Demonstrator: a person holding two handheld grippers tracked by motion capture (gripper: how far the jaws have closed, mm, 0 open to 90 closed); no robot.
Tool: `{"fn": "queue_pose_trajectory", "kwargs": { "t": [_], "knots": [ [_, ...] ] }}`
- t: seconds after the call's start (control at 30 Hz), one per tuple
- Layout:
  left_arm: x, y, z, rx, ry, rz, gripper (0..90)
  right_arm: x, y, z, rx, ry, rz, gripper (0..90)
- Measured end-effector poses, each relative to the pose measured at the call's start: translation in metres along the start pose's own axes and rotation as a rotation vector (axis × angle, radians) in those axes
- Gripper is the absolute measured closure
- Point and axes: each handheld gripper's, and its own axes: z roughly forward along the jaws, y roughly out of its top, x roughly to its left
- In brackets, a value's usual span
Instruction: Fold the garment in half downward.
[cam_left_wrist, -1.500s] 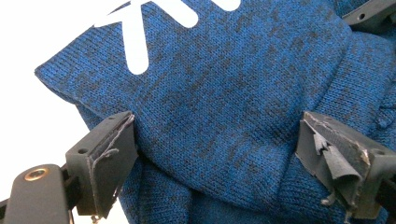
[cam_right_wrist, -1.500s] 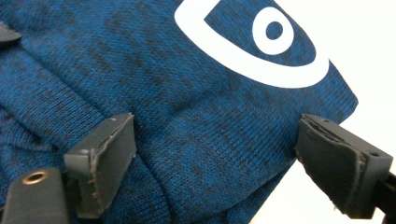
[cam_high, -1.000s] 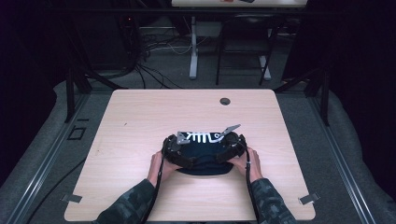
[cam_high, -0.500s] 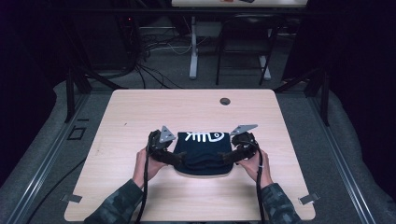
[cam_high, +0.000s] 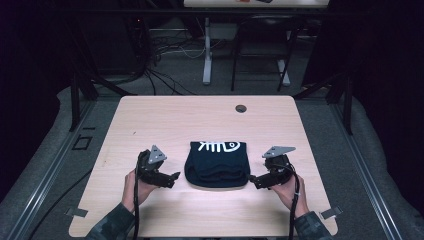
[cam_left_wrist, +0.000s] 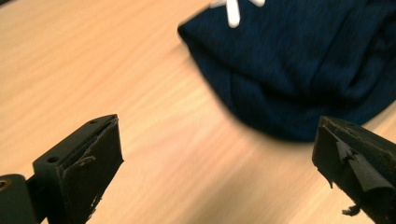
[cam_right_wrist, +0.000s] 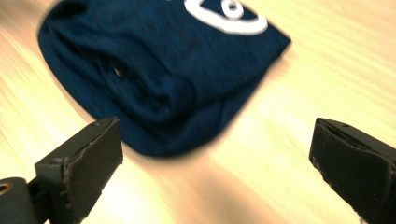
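Folded dark blue garment (cam_high: 217, 164) with a white fish-skeleton print lies flat on the table (cam_high: 165, 120), between the two claws. Left claw (cam_high: 172, 178): released, jaws spread wide, nothing between them; garment sits just beside its tips on the inner side, not touching. In the left gripper view the rounded folded edge of the garment (cam_left_wrist: 299, 65) lies ahead and toward the right jaw, bare wood under the gap. Right claw (cam_high: 253, 181): also released, jaws wide, empty; garment just beside its tips, apart. In the right gripper view the garment (cam_right_wrist: 159, 74) lies ahead, nearer the left jaw. Both gripper views are motion-blurred. A hand (cam_high: 134, 187) holds each gripper.
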Motion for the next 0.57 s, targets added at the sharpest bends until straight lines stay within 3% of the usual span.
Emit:
{"fn": "queue_pose_trajectory", "kwargs": {
  "t": [0.2, 0.37, 0.43, 0.57],
  "knots": [
    [0.005, -0.025, 0.002, 0.032, -0.014, -0.038, 1.1, -0.008, -0.029, 0.001, 0.037, -0.016, 0.039, 2.4],
    [0.006, -0.042, 0.007, 0.056, -0.019, -0.042, 0.4, -0.012, -0.051, 0.008, 0.085, -0.033, 0.065, 2.8],
    [0.007, -0.047, 0.011, 0.076, -0.018, -0.046, 0.2, -0.014, -0.057, 0.012, 0.113, -0.046, 0.061, 3.5],
    [0.014, -0.054, 0.017, 0.099, -0.034, -0.067, 0.2, -0.015, -0.065, 0.015, 0.114, -0.078, 0.070, 3.9]
  ]
}}
